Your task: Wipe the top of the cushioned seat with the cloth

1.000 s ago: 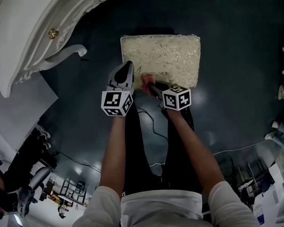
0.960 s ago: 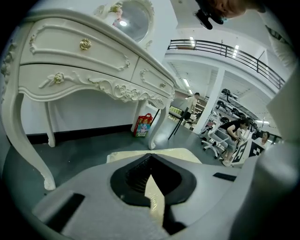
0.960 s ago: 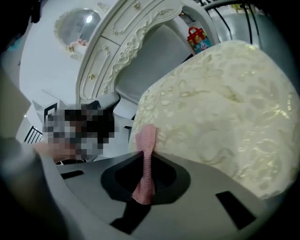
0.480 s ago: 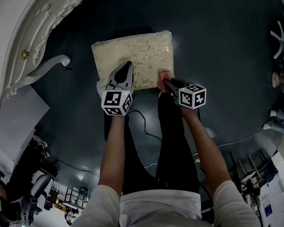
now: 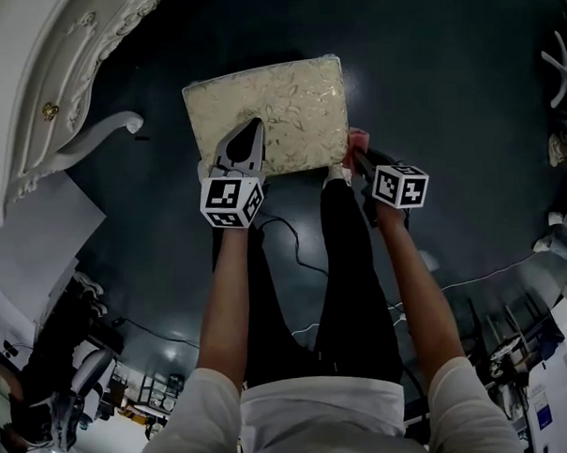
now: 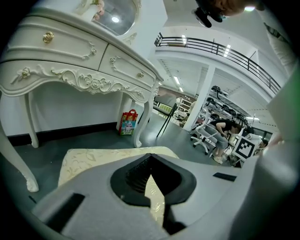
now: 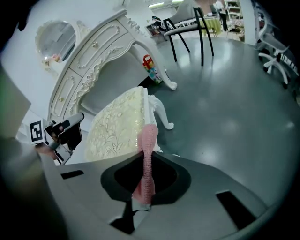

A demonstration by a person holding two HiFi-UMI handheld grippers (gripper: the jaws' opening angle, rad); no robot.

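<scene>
Head view: the seat (image 5: 287,99) lies at 12 o'clock. The left gripper (image 5: 251,133) is over its 7 o'clock part. The right gripper (image 5: 358,150) is at its 4 o'clock corner, the pink cloth (image 5: 357,138) just beside the edge.

Left gripper view: jaws drawn together, empty, the seat (image 6: 93,157) beneath.

Right gripper view: jaws clamped on the cloth (image 7: 148,140), with the seat (image 7: 117,129) at 10 o'clock.

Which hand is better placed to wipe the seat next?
Right. The right gripper pinches the pink cloth beside the right edge of the seat; the left gripper holds nothing above the seat.
</scene>
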